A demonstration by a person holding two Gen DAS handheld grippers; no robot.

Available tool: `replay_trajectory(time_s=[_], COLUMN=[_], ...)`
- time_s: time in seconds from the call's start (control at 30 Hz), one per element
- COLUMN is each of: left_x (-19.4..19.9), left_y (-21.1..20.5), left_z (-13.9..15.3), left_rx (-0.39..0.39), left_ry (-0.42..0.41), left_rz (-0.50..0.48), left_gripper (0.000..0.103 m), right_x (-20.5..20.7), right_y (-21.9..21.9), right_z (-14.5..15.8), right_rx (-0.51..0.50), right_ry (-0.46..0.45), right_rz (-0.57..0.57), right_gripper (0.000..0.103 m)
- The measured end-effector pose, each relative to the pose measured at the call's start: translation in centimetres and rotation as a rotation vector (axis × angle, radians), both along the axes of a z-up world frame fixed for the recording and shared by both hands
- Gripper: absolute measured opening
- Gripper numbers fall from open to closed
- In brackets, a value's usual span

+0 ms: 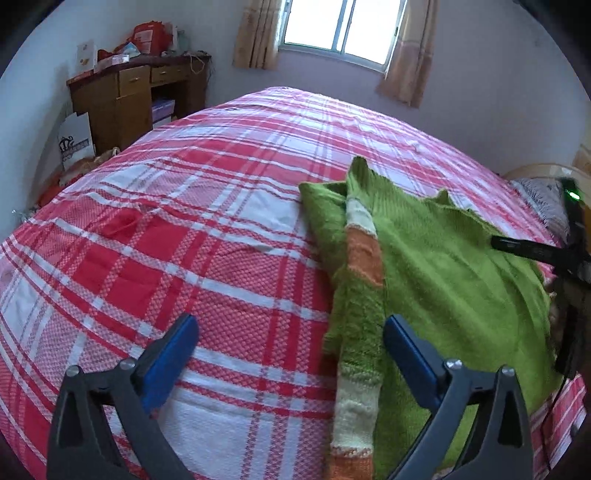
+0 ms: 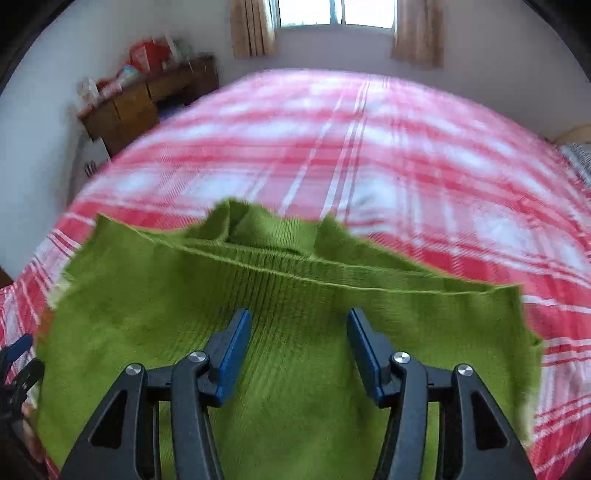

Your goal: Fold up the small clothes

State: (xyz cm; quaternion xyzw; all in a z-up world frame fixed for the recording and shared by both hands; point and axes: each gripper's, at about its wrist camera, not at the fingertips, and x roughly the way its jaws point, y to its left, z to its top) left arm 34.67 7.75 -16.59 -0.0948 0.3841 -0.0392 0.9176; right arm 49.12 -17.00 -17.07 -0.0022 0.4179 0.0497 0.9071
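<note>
green knitted sweater with orange-cream striped sleeve [image 1: 436, 258] flat on red-white plaid bed [image 1: 184, 221] | soft, limp, light, likely grippy | pinch hem/shoulder edges | left tongs [image 1: 290, 341] released | right tongs [image 2: 299, 334] released, empty

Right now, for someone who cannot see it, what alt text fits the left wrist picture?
A green knitted sweater with an orange-and-cream striped sleeve lies on a bed with a red-and-white checked bedspread. The open left gripper hovers near the sleeve, holding nothing. A wooden desk and curtained window stand behind.
</note>
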Motion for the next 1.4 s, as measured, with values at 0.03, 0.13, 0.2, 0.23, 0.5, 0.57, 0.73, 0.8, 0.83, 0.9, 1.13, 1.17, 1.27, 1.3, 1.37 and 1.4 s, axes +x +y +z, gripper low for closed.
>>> replay_trajectory(time_s=[0.03, 0.13, 0.2, 0.23, 0.5, 0.57, 0.73, 0.8, 0.83, 0.9, 1.13, 1.17, 1.27, 1.3, 1.37, 1.4], left_x=[0.0, 0.0, 0.0, 0.0, 0.3, 0.2, 0.1, -0.1, -0.2, -0.5, -1.3, -1.6, -2.3, -2.4, -2.0, -1.7], left_y=[0.1, 0.1, 0.1, 0.1, -1.3, -1.2, -1.1, -0.9, -0.9, -0.8, 0.1, 0.4, 1.4, 1.9, 2.9, 3.1], left_z=[0.0, 0.0, 0.0, 0.0, -0.2, -0.2, -0.2, -0.2, -0.2, -0.2, 0.0, 0.0, 0.3, 0.3, 0.3, 0.4], left_rx=[-0.007, -0.012, -0.010, -0.004, 0.112, 0.109, 0.109, 0.104, 0.101, 0.095, 0.048, 0.041, 0.000, -0.021, -0.059, -0.061], left_ry=[-0.002, -0.003, -0.002, -0.001, 0.033, 0.035, 0.035, 0.035, 0.034, 0.032, 0.018, 0.016, 0.001, -0.003, 0.004, 0.005], left_rz=[0.001, 0.002, 0.002, 0.001, 0.008, 0.009, 0.011, 0.015, 0.019, 0.020, 0.004, 0.003, 0.009, 0.012, 0.028, 0.031], left_gripper=[0.103, 0.103, 0.103, 0.103, 0.103, 0.103, 0.103, 0.103, 0.103, 0.103, 0.103, 0.103, 0.103, 0.103, 0.103, 0.103], right_x=[-1.1, -5.9, -9.2, -10.8, -17.2, -18.1, -19.2, -20.0, -20.2, -20.6, -20.8, -21.0, -21.9, -22.3, -22.7, -22.7], right_y=[-0.6, -3.0, -4.4, -4.9, -9.1, -9.0, -7.6, -7.8, -7.8, -7.7, -7.3, -7.2, -6.7, -6.1, -3.8, -2.4], right_z=[0.7, 2.0, 2.3, 2.4, -2.6, -2.5, -2.7, -2.8, -2.9, -2.8, -2.7, -2.5, -1.4, -0.8, 0.4, 0.9], right_rx=[0.026, 0.098, 0.089, 0.079, 0.086, 0.075, -0.001, -0.006, -0.009, -0.012, -0.043, -0.047, -0.065, -0.063, -0.066, -0.086], right_ry=[-0.030, -0.058, -0.078, -0.084, -0.001, -0.018, -0.001, -0.004, -0.006, -0.009, -0.022, -0.024, -0.049, -0.071, -0.109, -0.123], right_rz=[0.001, 0.005, -0.002, -0.009, -0.071, -0.084, -0.104, -0.108, -0.108, -0.109, -0.112, -0.113, -0.150, -0.150, -0.086, -0.051], right_gripper=[0.055, 0.055, 0.055, 0.055, 0.056, 0.056, 0.056, 0.056, 0.056, 0.056, 0.057, 0.057, 0.058, 0.058, 0.058, 0.058])
